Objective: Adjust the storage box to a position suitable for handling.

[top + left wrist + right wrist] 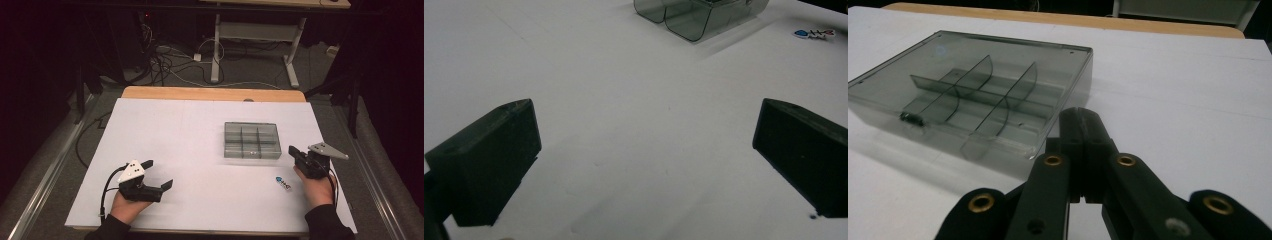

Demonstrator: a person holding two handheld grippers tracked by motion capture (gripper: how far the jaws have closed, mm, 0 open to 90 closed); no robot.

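The white table (190,150) fills the middle of the high view, a strip of bare wood showing along its far edge at 12 o'clock; on it, toward 2 o'clock from the centre, rests the grey box (251,140), a smoky see-through tray divided into six compartments; in the right gripper view its curved inner walls are plain, and a small dark piece lies in the near-left compartment. The left gripper (159,174) sits at 8 o'clock, held low over the table in the person's hand, its two black jaws spread wide with nothing between them; the left gripper view shows bare white surface in the gap. The right gripper (295,152) is at 4 o'clock, just beside the box's near right corner, its jaws pressed flat together and clasping nothing; whether it touches the box cannot be told. The small blue-and-white item (283,183) lies on the table at 5 o'clock, left of the right hand (316,189) and near the box.
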